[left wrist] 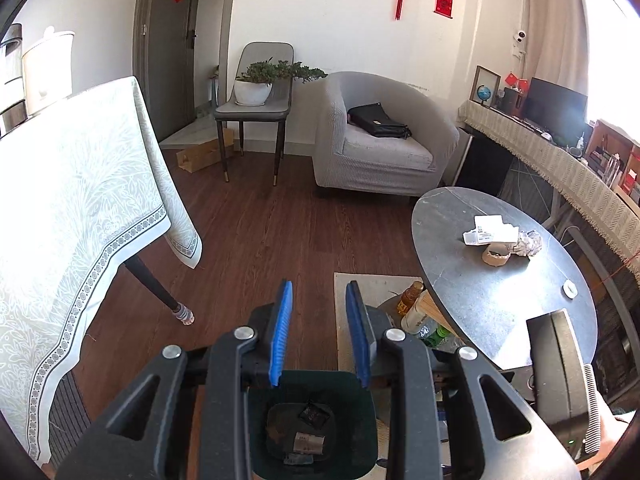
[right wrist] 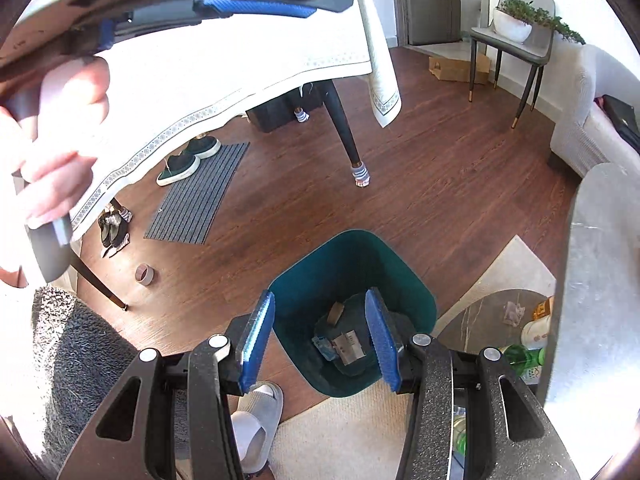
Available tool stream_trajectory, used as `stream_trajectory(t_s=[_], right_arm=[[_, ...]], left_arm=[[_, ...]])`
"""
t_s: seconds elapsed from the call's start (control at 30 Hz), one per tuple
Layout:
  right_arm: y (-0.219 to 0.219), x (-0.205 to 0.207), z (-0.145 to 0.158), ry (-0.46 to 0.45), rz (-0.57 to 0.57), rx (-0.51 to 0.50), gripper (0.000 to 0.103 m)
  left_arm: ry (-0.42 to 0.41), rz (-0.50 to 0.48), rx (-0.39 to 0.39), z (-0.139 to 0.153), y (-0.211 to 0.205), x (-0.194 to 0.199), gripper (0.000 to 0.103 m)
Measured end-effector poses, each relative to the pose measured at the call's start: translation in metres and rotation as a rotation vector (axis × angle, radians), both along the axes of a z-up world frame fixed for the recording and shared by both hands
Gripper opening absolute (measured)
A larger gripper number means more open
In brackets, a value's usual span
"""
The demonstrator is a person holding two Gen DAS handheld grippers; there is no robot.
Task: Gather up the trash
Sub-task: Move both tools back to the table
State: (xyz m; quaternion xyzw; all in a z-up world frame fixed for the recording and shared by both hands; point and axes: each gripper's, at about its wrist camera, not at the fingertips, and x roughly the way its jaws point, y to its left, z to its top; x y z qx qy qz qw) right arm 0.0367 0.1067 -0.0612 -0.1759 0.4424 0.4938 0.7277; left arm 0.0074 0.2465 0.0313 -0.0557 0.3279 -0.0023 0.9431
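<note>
On the left a table under a white cloth [left wrist: 80, 184] overhangs the floor; its hem hangs down to a dark leg [left wrist: 154, 284] with a striped sock on its foot. Beyond that edge bare wood floor [left wrist: 256, 232] runs open to the far chair [left wrist: 256, 108] and grey armchair [left wrist: 376, 140].

The left gripper [left wrist: 320, 332] hangs over the near rim of the green bin [left wrist: 316, 420], its blue pads apart with nothing between them. In the bin lie a dark wrapper, a small box and other scraps.

In the right wrist view the right gripper [right wrist: 320, 344] hovers above the same bin [right wrist: 352, 272], jaws parted and empty, the bin's open mouth between the pads. A slipper [right wrist: 260, 420] lies just left of the bin on a pale rug [right wrist: 352, 432]. Farther left a tape roll [right wrist: 144, 274] sits alone on the floor, with a ribbed mat [right wrist: 200, 192] and shoes beyond it.

To the right the round table [left wrist: 480, 280] curves close to the bin, its edge overhanging a low shelf with bottles [left wrist: 416, 304]. On top, far from that edge, sit crumpled paper [left wrist: 528, 244], a white box [left wrist: 490, 230] and a tape roll [left wrist: 496, 256]; a small white cap [left wrist: 570, 289] lies nearer.
</note>
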Motion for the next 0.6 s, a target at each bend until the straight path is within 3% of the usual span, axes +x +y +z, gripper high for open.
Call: stream_trajectory(t_s=[0.27, 0.6], right_arm=[[-0.054, 0.011, 0.037, -0.088, -0.086, 0.058, 0.046], [-0.136, 0.034, 0.046, -0.115, -0.235, 0.069, 0.046]], left_arm=[[-0.015, -0.063, 0.003, 0.006, -0.044, 0.017, 0.039], [-0.006, -0.164, 0.018, 0.002, -0.12, 0.043, 0.049]])
